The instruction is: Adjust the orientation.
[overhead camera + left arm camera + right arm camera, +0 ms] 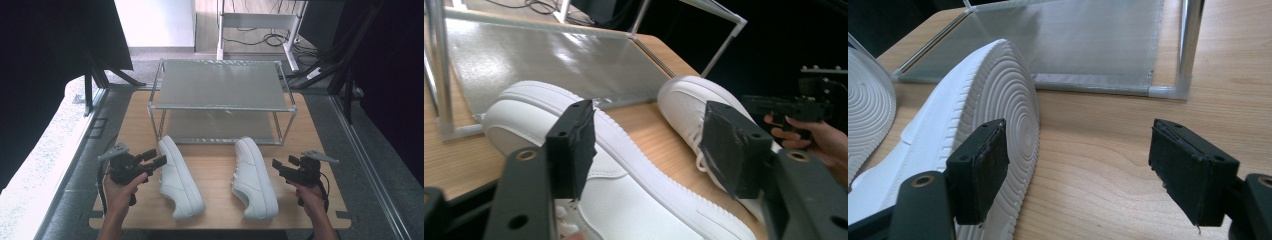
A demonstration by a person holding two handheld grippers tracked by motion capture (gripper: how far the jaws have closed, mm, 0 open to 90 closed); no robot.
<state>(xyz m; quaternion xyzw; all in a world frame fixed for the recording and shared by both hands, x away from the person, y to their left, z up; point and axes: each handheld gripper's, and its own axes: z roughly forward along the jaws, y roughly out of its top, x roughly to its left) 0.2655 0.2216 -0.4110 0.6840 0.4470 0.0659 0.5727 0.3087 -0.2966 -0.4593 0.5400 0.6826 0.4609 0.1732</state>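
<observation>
grey floor (60, 165), white wall (155, 22), black curtains (45, 50).

Two white shoes (215, 175) before rack (220, 85)

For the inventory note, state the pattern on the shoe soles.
White concentric ridged rings on the right shoe's sole, clearest in the right gripper view.

We see a light wooden table (305, 130) carrying a two-tier metal shoe rack (220, 85) at its far side. Two white sneakers lie on their sides on the wood before it, the left sneaker (179, 177) and the right sneaker (254, 177), apart.
</observation>
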